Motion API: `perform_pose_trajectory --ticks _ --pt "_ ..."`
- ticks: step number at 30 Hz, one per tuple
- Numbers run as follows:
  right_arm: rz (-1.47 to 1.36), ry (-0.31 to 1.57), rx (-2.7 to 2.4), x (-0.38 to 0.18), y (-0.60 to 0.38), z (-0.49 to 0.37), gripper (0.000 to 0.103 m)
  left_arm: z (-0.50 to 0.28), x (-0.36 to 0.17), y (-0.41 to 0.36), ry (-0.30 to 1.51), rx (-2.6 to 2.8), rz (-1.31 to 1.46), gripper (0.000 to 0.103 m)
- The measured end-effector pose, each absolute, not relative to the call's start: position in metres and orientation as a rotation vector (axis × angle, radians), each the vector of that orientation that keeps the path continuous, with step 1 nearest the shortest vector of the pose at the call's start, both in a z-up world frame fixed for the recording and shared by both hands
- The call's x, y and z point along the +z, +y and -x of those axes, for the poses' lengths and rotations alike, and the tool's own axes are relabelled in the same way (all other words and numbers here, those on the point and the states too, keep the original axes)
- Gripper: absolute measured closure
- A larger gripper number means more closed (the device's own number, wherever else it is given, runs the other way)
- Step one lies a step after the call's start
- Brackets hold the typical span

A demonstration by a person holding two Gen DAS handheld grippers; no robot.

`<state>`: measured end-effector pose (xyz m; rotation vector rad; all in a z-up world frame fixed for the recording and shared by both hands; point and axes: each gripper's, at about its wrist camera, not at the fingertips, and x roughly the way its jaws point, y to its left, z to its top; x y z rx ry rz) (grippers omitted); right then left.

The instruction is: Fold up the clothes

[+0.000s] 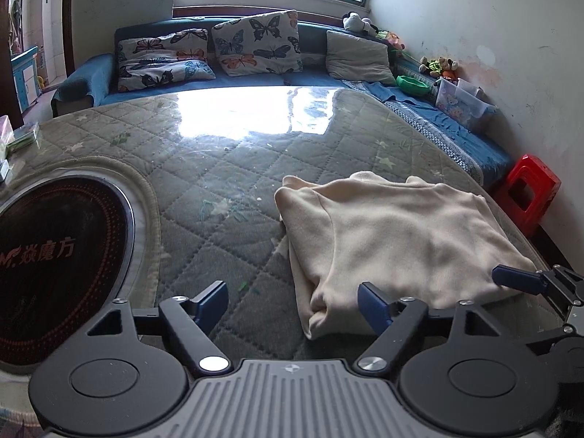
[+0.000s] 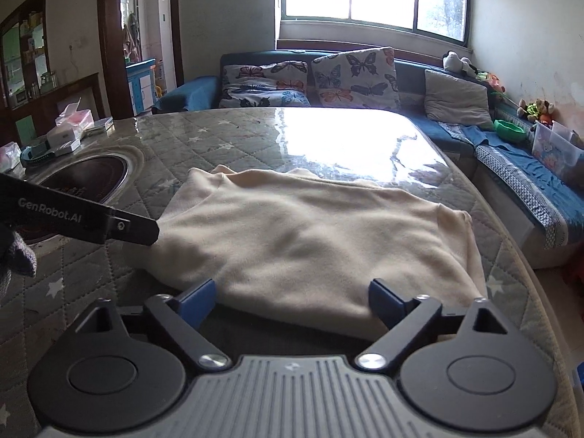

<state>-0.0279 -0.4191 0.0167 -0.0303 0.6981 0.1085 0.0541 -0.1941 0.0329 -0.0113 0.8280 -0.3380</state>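
Note:
A cream garment [image 1: 398, 233] lies folded in a flat, roughly square bundle on the quilted grey-green table cover [image 1: 219, 189]. My left gripper [image 1: 292, 301] is open at the bundle's near left corner; that corner sits just inside the right finger and the pads press on nothing. In the right wrist view the garment [image 2: 306, 233] fills the middle. My right gripper [image 2: 291, 298] stands open at its near edge, the cloth lying between the blue pads untouched. The left gripper's black body [image 2: 91, 219] reaches in from the left, beside a gloved hand [image 2: 16, 255].
A round black hob [image 1: 54, 255] is set into the table at the left. Boxes and packets [image 2: 69, 127] lie on the far left of the table. A blue sofa with butterfly cushions [image 1: 255, 43] runs behind; a red stool [image 1: 529, 193] stands at the right.

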Motion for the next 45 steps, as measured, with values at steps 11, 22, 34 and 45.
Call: perform_pose_trajectory --ticks 11,22,34,45 --pt "-0.019 0.721 0.048 0.015 -0.425 0.047 0.0 -0.029 0.038 -0.193 0.79 -0.342 -0.002 0.006" --pt "-0.069 0.723 -0.034 0.014 -0.426 0.061 0.0 -0.011 0.045 -0.196 0.74 -0.346 -0.045 0.0" --pt "-0.109 0.73 -0.1 0.014 -0.426 0.071 0.0 0.003 0.043 -0.196 0.726 -0.369 -0.062 0.0" --pt "-0.108 0.736 -0.158 0.012 -0.428 0.078 0.0 0.017 0.04 -0.203 0.71 -0.38 -0.1 0.0"
